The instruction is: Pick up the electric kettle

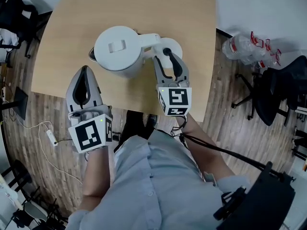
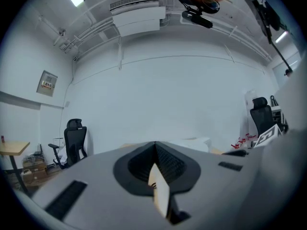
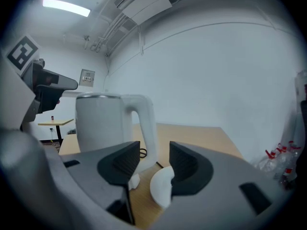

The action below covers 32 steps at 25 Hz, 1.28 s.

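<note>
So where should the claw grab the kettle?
Grab the handle. It's a tall, thin loop standing upright on the side of the kettle, so it fits between the jaws, while the kettle itself is too round and wide. The right claw is open and pointing at it, so it's probably best to come in level from that side.

The kettle (image 1: 119,49) stands on the table (image 1: 57,37), the right gripper (image 1: 162,56) just before its handle, the left gripper (image 1: 85,73) at the near edge to its left — an office chair (image 1: 283,87) well off right.
</note>
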{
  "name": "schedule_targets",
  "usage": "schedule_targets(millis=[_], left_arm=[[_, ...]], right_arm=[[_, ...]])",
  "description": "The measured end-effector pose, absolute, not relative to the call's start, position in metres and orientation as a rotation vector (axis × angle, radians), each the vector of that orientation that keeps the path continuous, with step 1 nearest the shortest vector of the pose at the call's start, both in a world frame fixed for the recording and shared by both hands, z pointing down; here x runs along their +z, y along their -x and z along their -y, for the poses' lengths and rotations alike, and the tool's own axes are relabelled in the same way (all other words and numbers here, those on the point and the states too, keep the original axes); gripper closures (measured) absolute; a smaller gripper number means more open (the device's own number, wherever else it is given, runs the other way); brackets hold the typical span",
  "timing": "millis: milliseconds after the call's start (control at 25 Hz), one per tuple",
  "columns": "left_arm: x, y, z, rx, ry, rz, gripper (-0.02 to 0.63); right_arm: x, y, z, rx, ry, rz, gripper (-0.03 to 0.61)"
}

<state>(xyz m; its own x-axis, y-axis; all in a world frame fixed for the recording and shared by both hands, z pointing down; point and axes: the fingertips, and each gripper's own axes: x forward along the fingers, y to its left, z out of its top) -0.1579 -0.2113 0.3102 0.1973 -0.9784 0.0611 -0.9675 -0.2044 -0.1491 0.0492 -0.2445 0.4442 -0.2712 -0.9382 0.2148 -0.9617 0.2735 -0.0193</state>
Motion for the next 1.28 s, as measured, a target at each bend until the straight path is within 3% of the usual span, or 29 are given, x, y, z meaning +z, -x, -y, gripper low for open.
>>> schedule_targets(millis=[240, 480, 600, 1280], left_arm=[[0.299, 0.119, 0.193, -0.121, 2.439, -1.841, 0.615], [0.28, 0.084, 0.17, -0.081, 2.47, -1.727, 0.615], [0.273, 0.075, 0.163, -0.077, 2.468, -1.685, 0.615], [0.249, 0.086, 0.175, -0.05, 2.5, -1.542, 0.615]], right_arm=[[0.405, -0.063, 0.214, 0.23, -1.77, 2.469, 0.403], [0.343, -0.076, 0.186, 0.106, -1.834, 2.505, 0.527], [0.322, -0.082, 0.175, 0.038, -1.87, 2.501, 0.558], [0.29, -0.055, 0.153, -0.138, -1.948, 2.435, 0.577]])
